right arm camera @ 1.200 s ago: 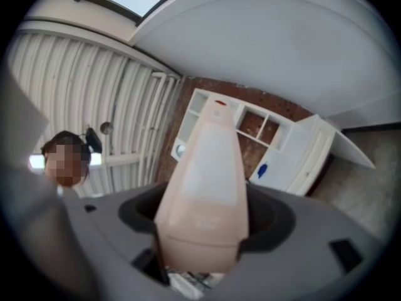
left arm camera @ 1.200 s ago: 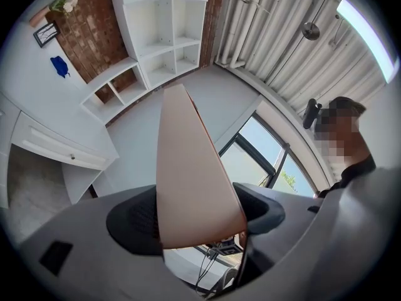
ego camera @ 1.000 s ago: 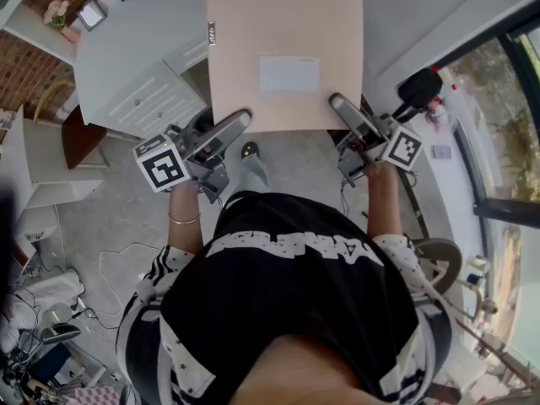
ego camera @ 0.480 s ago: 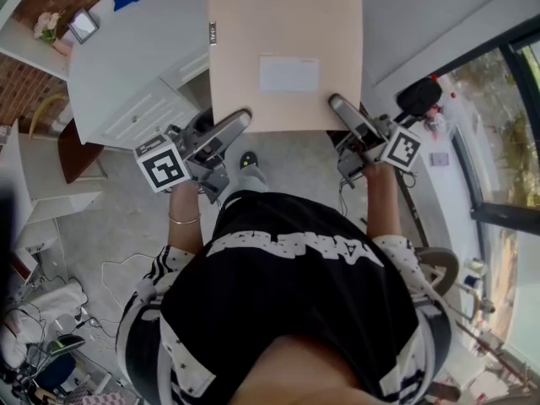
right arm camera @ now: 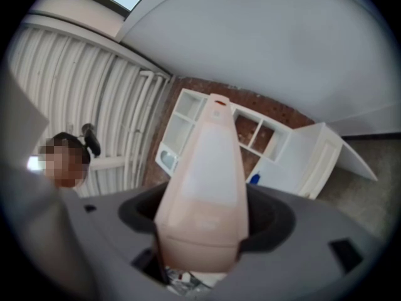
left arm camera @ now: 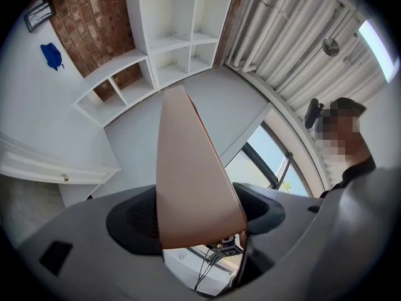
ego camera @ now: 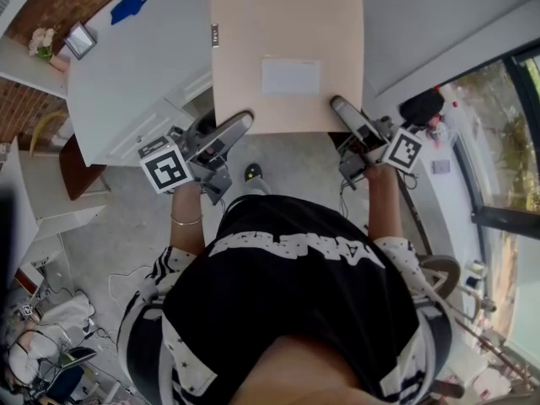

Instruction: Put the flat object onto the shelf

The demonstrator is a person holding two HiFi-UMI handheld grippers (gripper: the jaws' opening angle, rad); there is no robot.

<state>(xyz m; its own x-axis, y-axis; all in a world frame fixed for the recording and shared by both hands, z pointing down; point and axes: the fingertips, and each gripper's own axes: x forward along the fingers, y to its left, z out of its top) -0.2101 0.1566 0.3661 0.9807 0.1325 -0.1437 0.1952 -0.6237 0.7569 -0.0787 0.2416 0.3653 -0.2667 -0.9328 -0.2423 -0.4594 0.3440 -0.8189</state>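
A large flat beige board (ego camera: 285,49) with a pale label on it is held level in front of me, carried by both grippers at its near edge. My left gripper (ego camera: 239,123) is shut on the near left corner, my right gripper (ego camera: 342,108) on the near right corner. In the left gripper view the board (left arm camera: 188,174) runs away between the jaws toward a white shelf unit (left arm camera: 182,30) with open compartments. The right gripper view shows the board (right arm camera: 207,187) clamped edge-on, with the shelf unit (right arm camera: 250,137) behind it against a brick wall.
A white cabinet top (ego camera: 135,66) with drawers lies at the left, a small framed picture (ego camera: 81,39) and a blue object (ego camera: 131,7) on it. A window (ego camera: 506,133) runs along the right. Cables and clutter (ego camera: 42,353) lie on the floor at lower left.
The room below has slid slightly down and right in the head view as I move; the board and both grippers keep the same hold.
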